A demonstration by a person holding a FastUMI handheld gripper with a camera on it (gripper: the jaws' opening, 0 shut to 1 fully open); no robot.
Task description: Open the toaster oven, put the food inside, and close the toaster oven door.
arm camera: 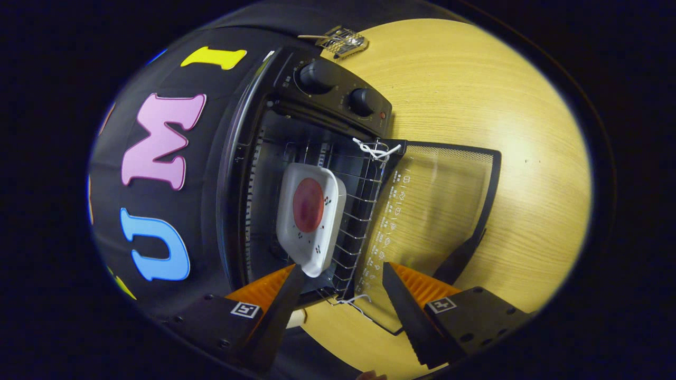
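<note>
Fingers of the gripper (pixel 343 269) stand wide apart with nothing pressed between them. One fingertip (pixel 296 274) lies at the near corner of the plate (pixel 317 248); whether it touches the rim is hard to tell. The other points toward the open door.

The view is rolled sideways. The toaster oven (pixel 338 95) stands open, its glass door (pixel 449 184) folded flat onto the wooden table (pixel 501 105). The white plate sits on the wire rack (pixel 364 211) inside the cavity, bearing a round reddish piece of food (pixel 308 205) at its middle — what food it is cannot be made out. The rack's front edge reaches out to the door's hinge line, and a white string (pixel 376 151) is tied at one front corner of the rack, another loop at the other corner.

Beyond the door's rim the table lies bare, open room for a sweep. Two knobs (pixel 317 74) sit on the oven's control panel, and a small metal wire piece (pixel 343 41) lies on the table past the oven. The cavity's back is dark — its depth and walls are hard to read. Print on the door glass is too small to make out.
</note>
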